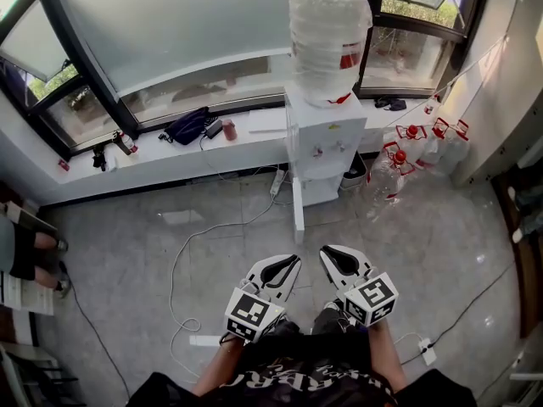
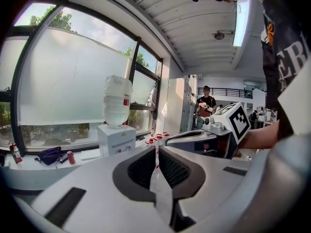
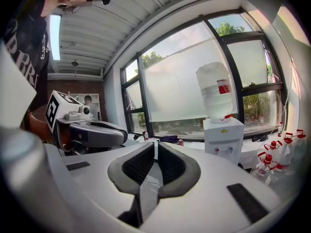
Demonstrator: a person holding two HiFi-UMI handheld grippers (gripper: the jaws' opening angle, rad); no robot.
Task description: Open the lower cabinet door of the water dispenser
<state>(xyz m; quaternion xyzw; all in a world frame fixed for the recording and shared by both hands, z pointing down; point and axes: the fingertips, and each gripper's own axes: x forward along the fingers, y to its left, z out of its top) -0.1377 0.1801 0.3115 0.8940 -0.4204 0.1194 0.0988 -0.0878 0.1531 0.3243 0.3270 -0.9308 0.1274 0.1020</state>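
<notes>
Lower cabinet door [image 1: 299, 213] stands open on white water dispenser [image 1: 327, 138]

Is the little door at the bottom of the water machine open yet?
Done, it seems: the lower cabinet door stands swung out from the water dispenser, edge-on to the head view. In hand: nothing; the left gripper and right gripper are shut, empty, and close to the person, far from the dispenser. Left: nothing I can see.
</notes>
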